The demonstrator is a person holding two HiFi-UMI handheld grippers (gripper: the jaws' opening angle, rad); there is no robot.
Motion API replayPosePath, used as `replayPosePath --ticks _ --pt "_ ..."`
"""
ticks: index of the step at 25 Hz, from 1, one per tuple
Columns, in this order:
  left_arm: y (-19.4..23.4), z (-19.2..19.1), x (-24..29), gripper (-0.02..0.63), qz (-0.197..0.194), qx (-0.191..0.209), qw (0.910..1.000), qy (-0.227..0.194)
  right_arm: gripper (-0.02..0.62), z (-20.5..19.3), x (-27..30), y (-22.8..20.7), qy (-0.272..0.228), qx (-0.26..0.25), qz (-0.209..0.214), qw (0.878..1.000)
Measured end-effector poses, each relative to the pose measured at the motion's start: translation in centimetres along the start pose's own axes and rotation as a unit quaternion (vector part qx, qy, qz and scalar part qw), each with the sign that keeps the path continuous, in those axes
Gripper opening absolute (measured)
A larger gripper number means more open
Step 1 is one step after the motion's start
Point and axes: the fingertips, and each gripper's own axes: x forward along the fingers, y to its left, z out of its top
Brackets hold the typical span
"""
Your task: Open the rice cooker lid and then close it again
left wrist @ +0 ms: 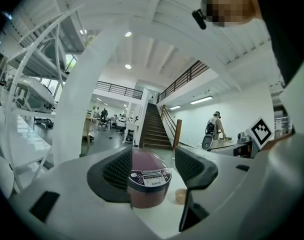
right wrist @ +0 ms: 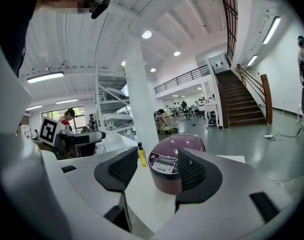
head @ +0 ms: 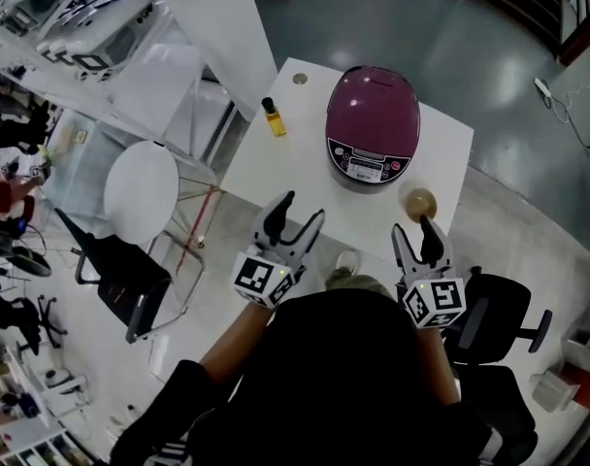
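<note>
– Left gripper (left wrist: 153,170), how do its jaws stand?
– They are spread apart and nothing is between them. The gripper hangs in the air above the near edge of the white table (head: 266,168) and touches nothing. In the left gripper view the rice cooker (head: 373,122) shows in the gap between the jaws, but it is well behind them.

– And the right gripper (right wrist: 151,171)?
– It is the same: the jaws are apart and hold nothing. It hangs above the near edge of the table, on the right side. A round amber container (head: 418,203) stands on the table just beyond its tips.

– Where exactly is the rice cooker?
– It stands on the far half of the table, well apart from both grippers. Its purple lid (head: 375,105) is down and closed. The control panel (head: 368,165) faces the person.

– What else is around?
– A small yellow bottle (head: 273,117) with a dark cap stands upright to the left of the cooker, apart from it. A small white round thing (head: 347,260) lies at the near edge between the two grippers. The person's head partly hides it, so I cannot tell what it is. On the floor left of the table are a round white seat (head: 142,187) and a black chair (head: 125,280). A black office chair (head: 499,318) stands at the right.
</note>
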Motion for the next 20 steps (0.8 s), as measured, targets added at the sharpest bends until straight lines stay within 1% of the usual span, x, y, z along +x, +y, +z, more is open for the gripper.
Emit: replayPosePath --ticks 4,8,11,15,18,20 --pt "0.3 0.1 3.1 0.247 -0.003 0.002 1.0000 0.004 0.221 0.8 2.4 -2.0 -0.003 0.004 0.006 1.000" --pt "0.4 -0.2 5.5 0.247 -0.006 0.004 0.9999 0.012 0.221 1.1 4.6 -3.6 0.004 0.007 0.020 1.000" --pt "0.9 -0.2 7.0 0.247 -0.006 -0.009 0.9998 0.018 0.221 2.0 6.1 -5.5 0.004 0.002 0.009 1.000" --pt "1.4 0.4 8.4 0.247 -0.027 -0.014 0.9993 0.021 0.221 3.6 7.5 -6.8 -0.005 0.001 -0.013 1.000" --pt "2.3 0.6 9.9 0.247 -0.046 -0.013 0.9986 0.023 0.221 3.9 8.9 -6.5 -0.003 -0.001 -0.020 1.000" --pt "3.0 0.7 10.8 0.247 -0.059 -0.011 0.9978 0.026 0.221 3.6 9.9 -5.9 0.003 0.006 -0.023 1.000"
